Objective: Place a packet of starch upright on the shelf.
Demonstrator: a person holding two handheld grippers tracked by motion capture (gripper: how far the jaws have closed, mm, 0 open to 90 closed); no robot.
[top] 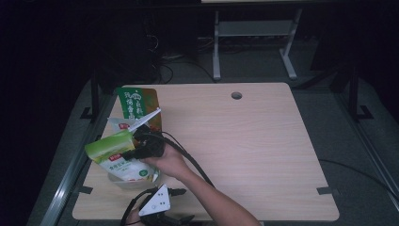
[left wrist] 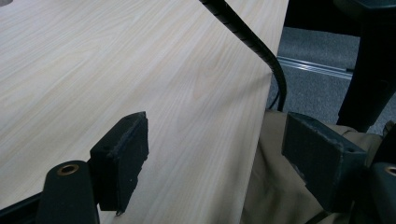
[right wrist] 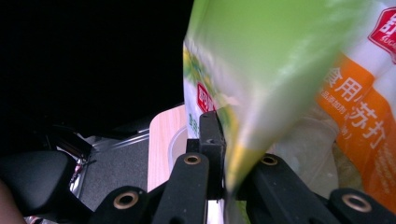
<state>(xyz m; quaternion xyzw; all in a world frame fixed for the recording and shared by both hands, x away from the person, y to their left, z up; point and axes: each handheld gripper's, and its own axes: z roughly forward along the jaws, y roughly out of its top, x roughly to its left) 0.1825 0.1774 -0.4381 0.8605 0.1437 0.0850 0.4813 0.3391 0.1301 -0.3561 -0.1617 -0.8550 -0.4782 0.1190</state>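
The right tool [top: 136,141] reaches left with jaws clamped tight, while the left tool [left wrist: 215,154] rests low, jaws spread wide.

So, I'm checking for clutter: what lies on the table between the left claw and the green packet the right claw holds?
In the high view, a clear container with white packets sits between the left claw and the green packet.
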